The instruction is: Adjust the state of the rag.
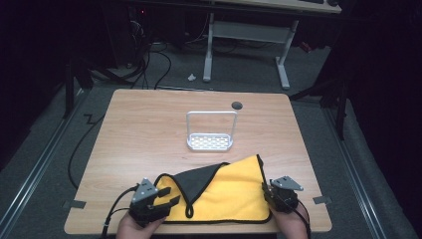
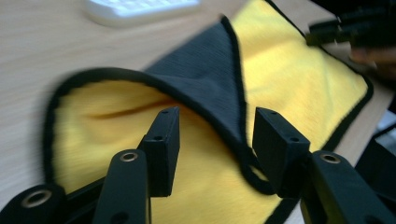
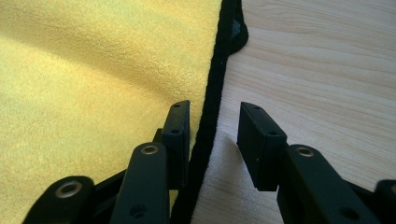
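A yellow cloth [image 1: 234,191] with a black border lies at the near edge of the wooden table [image 1: 149,129]. Its left corner is folded over, so the dark grey underside [image 1: 199,180] shows as a flap. My left gripper [image 1: 170,195] is open at the cloth's left end. In the left gripper view it [image 2: 215,114] hovers over the yellow cloth [image 2: 289,79], with the tip of the grey flap [image 2: 210,79] between its jaws. My right gripper [image 1: 267,191] is open at the cloth's right edge. It [image 3: 214,106] straddles the black border [image 3: 210,107], one jaw over yellow cloth [image 3: 93,70] and one over bare wood.
A white rack [image 1: 210,142] with a tall loop handle stands mid-table behind the cloth. A dark round hole [image 1: 237,105] sits near the far edge. Grey tape tabs [image 1: 74,203] [image 1: 322,200] mark the near corners. Cables and white desk legs [image 1: 283,64] lie on the floor beyond.
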Motion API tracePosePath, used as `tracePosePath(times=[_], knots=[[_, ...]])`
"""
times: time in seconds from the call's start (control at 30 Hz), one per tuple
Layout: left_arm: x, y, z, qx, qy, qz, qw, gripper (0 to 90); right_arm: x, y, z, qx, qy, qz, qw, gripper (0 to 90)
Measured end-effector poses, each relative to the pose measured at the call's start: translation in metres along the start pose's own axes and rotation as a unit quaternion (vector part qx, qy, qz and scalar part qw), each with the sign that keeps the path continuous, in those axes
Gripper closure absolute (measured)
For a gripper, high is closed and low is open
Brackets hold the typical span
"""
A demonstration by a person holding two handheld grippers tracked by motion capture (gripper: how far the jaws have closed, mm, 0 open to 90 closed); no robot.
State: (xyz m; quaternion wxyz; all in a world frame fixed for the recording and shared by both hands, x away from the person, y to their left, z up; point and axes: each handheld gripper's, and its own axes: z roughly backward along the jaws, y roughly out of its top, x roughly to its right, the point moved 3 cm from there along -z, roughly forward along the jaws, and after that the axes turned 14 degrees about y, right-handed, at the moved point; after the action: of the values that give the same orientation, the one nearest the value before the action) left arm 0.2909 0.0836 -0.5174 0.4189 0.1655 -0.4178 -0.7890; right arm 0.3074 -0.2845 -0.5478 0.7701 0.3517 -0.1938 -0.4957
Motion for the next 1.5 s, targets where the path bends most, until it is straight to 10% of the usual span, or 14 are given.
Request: tracePosePath(times=[0.13,0.23,0.4,0.6,0.8,0.93,1.13,1.27,1.5], knots=[[0.024,0.002,-0.026,-0.032,-0.009,-0.055,0.9979,45.8,0.000,0.000,0.000,0.000,-0.001,-0.001,1.0000,65.1],[0.029,0.004,-0.048,-0.069,0.052,-0.109,0.9903,45.5,0.000,0.000,0.000,0.001,0.000,-0.001,1.0000,65.1],[0.009,0.022,-0.049,-0.069,0.065,-0.102,0.9903,85.4,0.001,0.000,0.000,0.002,0.003,0.000,1.0000,65.0],[-0.052,0.061,-0.044,-0.034,0.077,0.006,0.9964,87.6,0.001,0.000,0.000,0.001,0.006,-0.001,1.0000,65.2],[-0.126,0.067,-0.057,-0.041,0.125,0.102,0.9860,87.6,-0.003,-0.003,0.008,-0.022,0.014,0.000,0.9997,65.6],[-0.143,0.065,-0.067,-0.051,0.138,0.119,0.9820,87.3,-0.013,-0.014,0.024,-0.043,0.021,0.024,0.9985,65.7],[-0.137,0.064,-0.066,-0.034,0.122,0.135,0.9827,63.7,-0.016,-0.025,0.038,-0.050,0.021,0.021,0.9983,63.5],[-0.116,0.058,-0.038,0.000,0.116,0.094,0.9888,60.7,-0.015,-0.020,0.036,-0.043,0.023,0.016,0.9987,61.7],[-0.074,0.013,-0.043,-0.062,0.089,0.034,0.9935,61.8,-0.015,0.008,0.025,-0.008,0.029,0.020,0.9993,64.3]])
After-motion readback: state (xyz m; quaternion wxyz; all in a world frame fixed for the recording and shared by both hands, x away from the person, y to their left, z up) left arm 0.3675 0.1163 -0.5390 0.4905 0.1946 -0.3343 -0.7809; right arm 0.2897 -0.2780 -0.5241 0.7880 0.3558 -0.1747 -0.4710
